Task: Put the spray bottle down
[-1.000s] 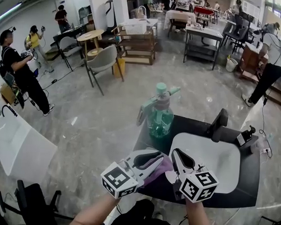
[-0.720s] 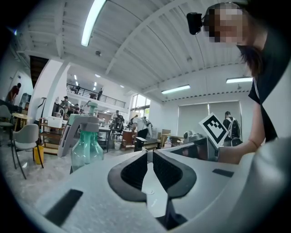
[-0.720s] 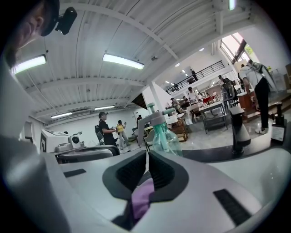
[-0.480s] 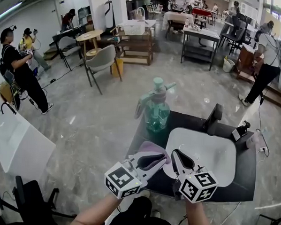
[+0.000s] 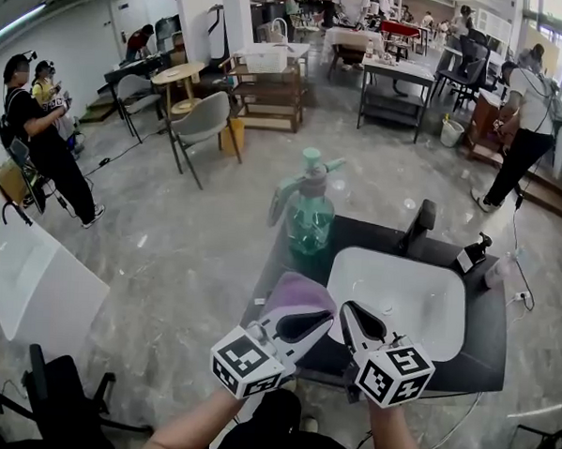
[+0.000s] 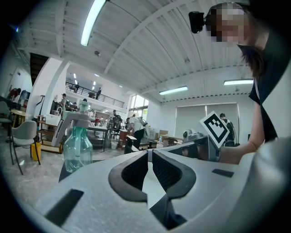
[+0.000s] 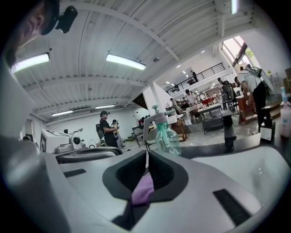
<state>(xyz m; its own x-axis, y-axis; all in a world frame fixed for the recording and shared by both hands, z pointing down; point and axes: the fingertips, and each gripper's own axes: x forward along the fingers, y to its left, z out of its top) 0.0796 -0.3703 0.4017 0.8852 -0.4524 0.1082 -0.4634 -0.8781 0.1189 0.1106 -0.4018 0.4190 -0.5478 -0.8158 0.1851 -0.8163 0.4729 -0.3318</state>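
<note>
**Once let go, left standing free**

On the black counter [image 5: 370, 236], beside the white sink [image 5: 399, 305], left the spray bottle [image 5: 310, 216] upright at frame centre. Drew both tools back toward the lower edge, apart from it. Just closed the left gripper [image 5: 325, 317] on nothing; right gripper [image 5: 345, 310] also pressed together, empty. Purple cloth [image 5: 296, 290] now lying ahead. Probably finished.
</note>
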